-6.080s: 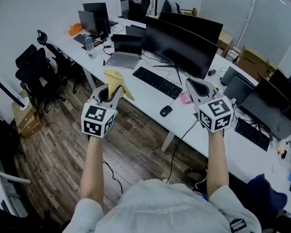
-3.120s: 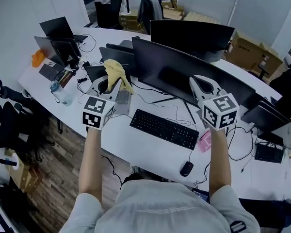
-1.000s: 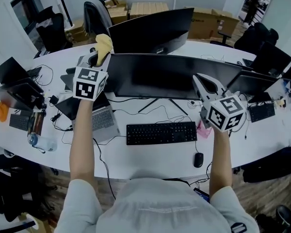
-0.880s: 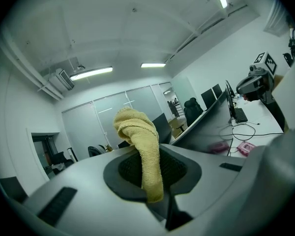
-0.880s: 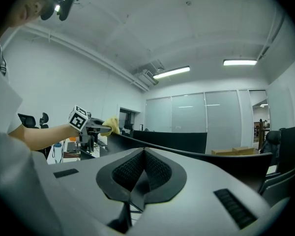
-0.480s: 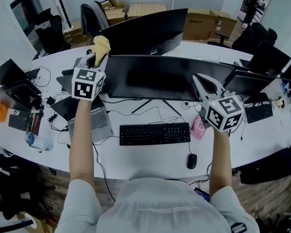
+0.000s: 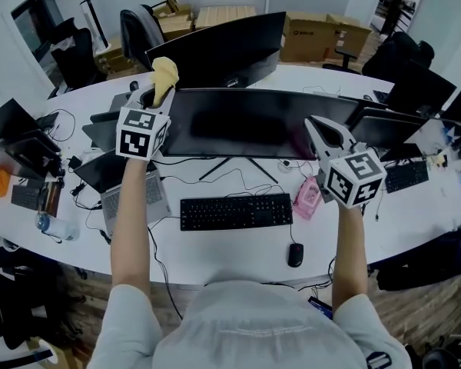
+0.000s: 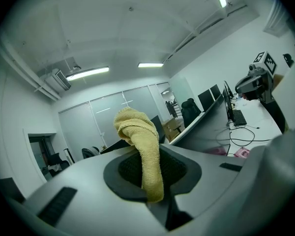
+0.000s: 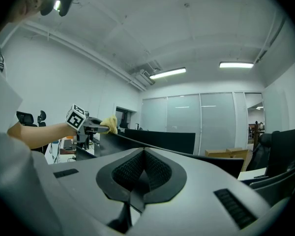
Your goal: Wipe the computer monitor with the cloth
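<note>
"Arriving square in front of the monitor (image 7: 253, 125), after starting out well back from the desk (image 7: 215, 244) a few seconds ago. Shifted a little over the last second too, judging by the keyboard (image 7: 236, 211) and mouse (image 7: 293, 254), now further left in the head view."

"Holding what, and with which?"

"Pinching the yellow cloth (image 7: 165, 74) in the left gripper (image 7: 154, 97), clamped on its lower end, with the rest flopping over above the jaws. Carried high, up by the screen's top left corner. Touching the panel or not: impossible to say."

"And the other side?"

"Keeping the right gripper (image 7: 315, 125) closed on nothing, jaws pressed together. Hovering near the screen's right end, above a pink thing (image 7: 306, 198) on the desk."

"Meaning for the job?"

"Done with the approach, probably. Not yet wiping, judging by the cloth sitting at the corner rather than on the glass. Next, most likely: bringing the cloth flat against the screen and sweeping across. Worth watching the thin panel for wobble under pressure, and keeping the grip firm enough not to drop the cloth mid-stroke."
</note>
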### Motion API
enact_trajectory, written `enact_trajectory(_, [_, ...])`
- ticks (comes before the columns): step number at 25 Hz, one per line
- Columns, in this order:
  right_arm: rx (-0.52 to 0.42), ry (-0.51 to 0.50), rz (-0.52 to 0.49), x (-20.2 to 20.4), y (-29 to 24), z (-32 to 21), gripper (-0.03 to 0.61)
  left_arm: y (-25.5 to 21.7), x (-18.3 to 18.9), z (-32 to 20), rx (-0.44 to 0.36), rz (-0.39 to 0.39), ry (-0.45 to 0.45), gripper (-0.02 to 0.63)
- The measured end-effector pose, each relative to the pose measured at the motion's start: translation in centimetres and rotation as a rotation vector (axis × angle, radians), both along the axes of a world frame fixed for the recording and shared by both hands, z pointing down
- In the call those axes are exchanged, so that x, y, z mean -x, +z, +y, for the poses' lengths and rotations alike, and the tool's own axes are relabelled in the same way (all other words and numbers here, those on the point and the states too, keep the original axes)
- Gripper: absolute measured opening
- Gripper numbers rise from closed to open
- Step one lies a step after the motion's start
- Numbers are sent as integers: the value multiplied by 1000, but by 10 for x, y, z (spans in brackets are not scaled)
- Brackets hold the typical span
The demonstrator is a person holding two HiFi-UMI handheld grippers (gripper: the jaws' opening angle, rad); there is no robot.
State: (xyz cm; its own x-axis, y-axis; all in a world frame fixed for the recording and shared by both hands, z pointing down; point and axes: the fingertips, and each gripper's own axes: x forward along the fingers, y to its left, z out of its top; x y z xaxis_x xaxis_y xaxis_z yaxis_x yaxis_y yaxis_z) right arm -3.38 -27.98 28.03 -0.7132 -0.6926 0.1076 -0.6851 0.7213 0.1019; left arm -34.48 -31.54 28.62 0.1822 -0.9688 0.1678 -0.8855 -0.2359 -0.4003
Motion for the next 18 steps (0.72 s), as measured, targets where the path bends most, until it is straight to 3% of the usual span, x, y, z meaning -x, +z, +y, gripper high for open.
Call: enact_trajectory(18, [12, 42, -2, -52, 2, -10, 26, -2, -67, -14, 0, -12, 46, 67])
